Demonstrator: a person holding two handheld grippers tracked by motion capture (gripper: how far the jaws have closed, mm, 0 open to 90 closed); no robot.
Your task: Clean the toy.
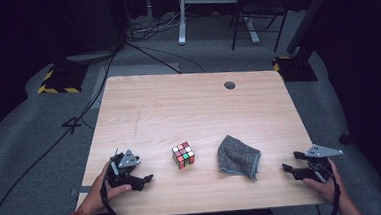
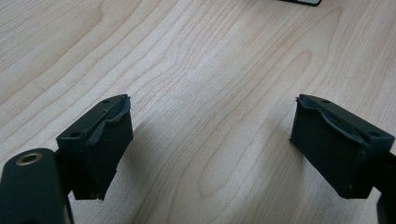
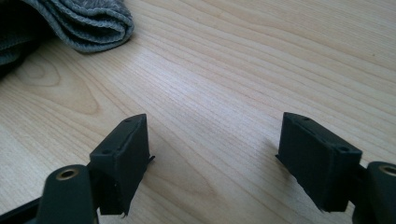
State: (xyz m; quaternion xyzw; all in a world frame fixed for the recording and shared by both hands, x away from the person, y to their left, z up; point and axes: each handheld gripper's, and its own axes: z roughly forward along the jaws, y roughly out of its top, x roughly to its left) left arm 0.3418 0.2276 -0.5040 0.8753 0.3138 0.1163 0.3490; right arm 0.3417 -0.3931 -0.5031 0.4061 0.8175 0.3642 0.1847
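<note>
A scrambled colour cube (image 1: 183,155) sits on the wooden table (image 1: 178,103), near the front and middle. To its right lies a folded grey cloth (image 1: 238,157), whose rolled edge appears at the upper left of the right gripper view (image 3: 79,23). My left gripper (image 1: 145,179) rests low at the front left, left of the cube, and its jaws stand open over bare wood (image 2: 212,121). My right gripper (image 1: 289,161) is at the front right, right of the cloth, jaws wide open with nothing between them (image 3: 215,140).
A small round hole (image 1: 229,85) marks the table's far right. Beyond the table, cables run over grey carpet, with yellow-and-black striped bases (image 1: 57,84) at the far corners and desk legs (image 1: 181,23) behind.
</note>
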